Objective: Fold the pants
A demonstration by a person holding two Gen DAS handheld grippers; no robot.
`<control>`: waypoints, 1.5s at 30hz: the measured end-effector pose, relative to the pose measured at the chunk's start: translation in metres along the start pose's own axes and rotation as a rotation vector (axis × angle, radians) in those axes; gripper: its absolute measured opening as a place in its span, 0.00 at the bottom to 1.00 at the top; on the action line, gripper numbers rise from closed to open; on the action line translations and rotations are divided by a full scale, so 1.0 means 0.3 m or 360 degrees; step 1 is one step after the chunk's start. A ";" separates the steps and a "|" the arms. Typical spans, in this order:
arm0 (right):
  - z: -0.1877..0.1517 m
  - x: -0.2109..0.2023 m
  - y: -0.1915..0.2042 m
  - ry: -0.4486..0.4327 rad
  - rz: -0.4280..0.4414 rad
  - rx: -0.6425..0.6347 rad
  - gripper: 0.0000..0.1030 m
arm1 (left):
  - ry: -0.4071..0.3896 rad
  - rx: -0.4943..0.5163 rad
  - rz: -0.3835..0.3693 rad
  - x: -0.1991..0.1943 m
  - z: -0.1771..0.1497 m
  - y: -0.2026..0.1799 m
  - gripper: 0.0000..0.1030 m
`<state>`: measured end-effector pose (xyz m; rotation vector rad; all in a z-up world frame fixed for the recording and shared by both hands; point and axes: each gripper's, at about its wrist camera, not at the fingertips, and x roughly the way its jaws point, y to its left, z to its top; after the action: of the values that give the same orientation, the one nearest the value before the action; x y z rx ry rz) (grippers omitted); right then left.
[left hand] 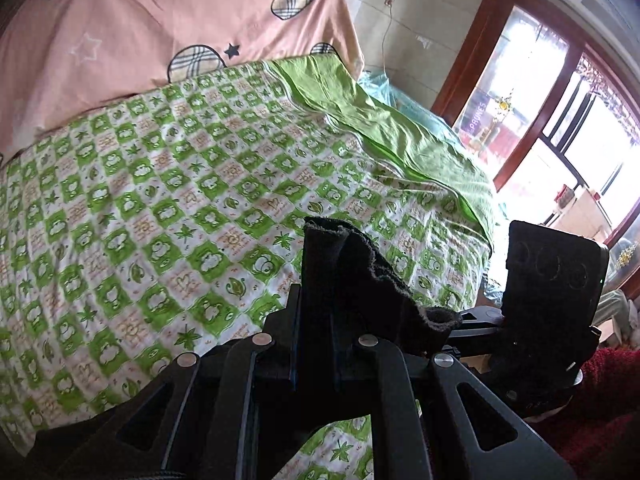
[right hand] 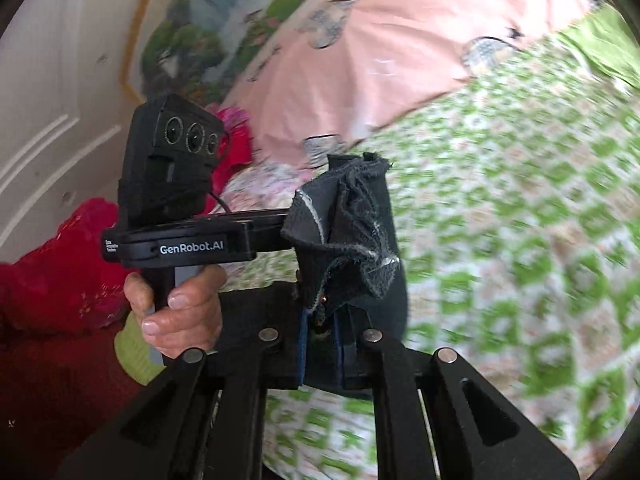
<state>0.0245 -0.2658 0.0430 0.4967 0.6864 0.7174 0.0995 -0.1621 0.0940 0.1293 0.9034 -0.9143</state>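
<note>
Dark pants with a frayed edge (left hand: 384, 288) hang lifted above the bed. In the left wrist view my left gripper (left hand: 322, 248) is shut on a bunched fold of them, and the cloth trails off to the right toward the other tool's camera housing (left hand: 552, 280). In the right wrist view my right gripper (right hand: 356, 184) is shut on another crumpled piece of the pants (right hand: 352, 248), with pale stitching showing. Close on its left, a hand (right hand: 180, 312) grips the handle of the other tool (right hand: 180, 248). The rest of the pants hangs out of sight below both grippers.
A green-and-white checked sheet (left hand: 160, 200) covers the bed. A pink quilt with plaid hearts (left hand: 160, 20) is piled at its far end. A plain green cloth (left hand: 380, 120) lies along the bed's right side, near a brown-framed window (left hand: 520, 140). A red sleeve (right hand: 52, 280) and a white door (right hand: 52, 80) are on the left.
</note>
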 end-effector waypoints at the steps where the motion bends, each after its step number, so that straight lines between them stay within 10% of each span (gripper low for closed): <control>1: 0.007 0.028 0.024 0.0021 0.0024 -0.0026 0.11 | -0.0026 -0.0019 0.0012 -0.035 -0.016 0.013 0.10; 33: -0.152 0.522 0.128 0.0606 0.0115 -0.0217 0.16 | -0.0157 -0.0843 0.0153 -0.186 -0.554 0.502 0.08; 45: -0.195 0.558 0.171 0.0720 0.0168 -0.0276 0.44 | -0.0216 -0.0963 0.0294 -0.241 -0.631 0.514 0.10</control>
<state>0.0539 -0.0992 -0.0305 0.2106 1.0144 0.9937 0.0743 0.0666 -0.0150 -0.3602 0.9866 -0.4443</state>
